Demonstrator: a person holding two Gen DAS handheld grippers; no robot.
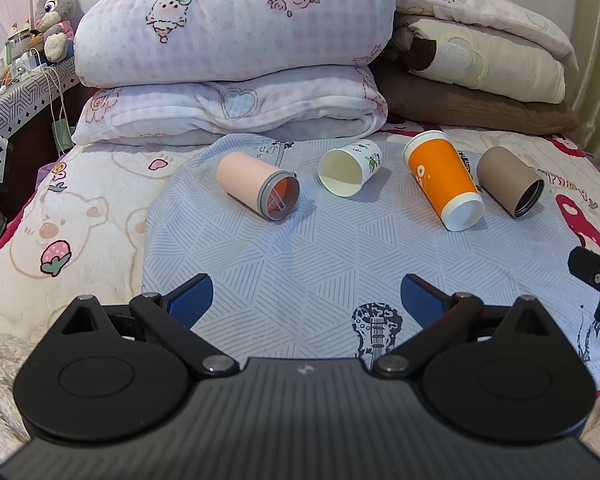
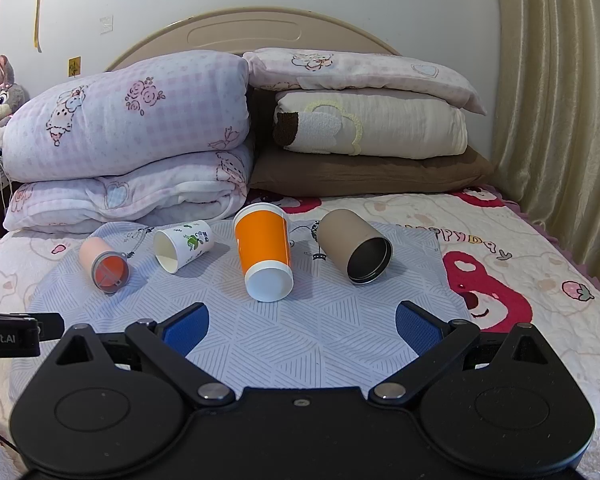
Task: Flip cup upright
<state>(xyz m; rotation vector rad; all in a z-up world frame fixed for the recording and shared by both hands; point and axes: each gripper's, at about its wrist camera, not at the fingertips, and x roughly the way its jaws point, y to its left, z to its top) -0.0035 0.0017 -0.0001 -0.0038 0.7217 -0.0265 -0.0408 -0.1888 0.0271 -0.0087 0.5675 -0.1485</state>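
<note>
Several cups lie on their sides in a row on a pale blue cloth (image 1: 300, 248) on the bed. From left: a pink cup with grey rim (image 1: 256, 190) (image 2: 104, 264), a small white paper cup (image 1: 348, 168) (image 2: 184, 244), an orange cup (image 1: 440, 178) (image 2: 264, 248), and a brown cup with dark inside (image 1: 508, 180) (image 2: 356, 248). Their mouths face toward me. My left gripper (image 1: 306, 300) is open and empty, short of the cups. My right gripper (image 2: 302, 326) is open and empty, just short of the orange cup.
Folded quilts (image 1: 236, 52) (image 2: 128, 140) and pillows (image 2: 372, 128) are stacked behind the cups against the headboard. A cluttered bedside table (image 1: 16, 80) with a plush rabbit stands at the left. A curtain (image 2: 560, 100) hangs at the right.
</note>
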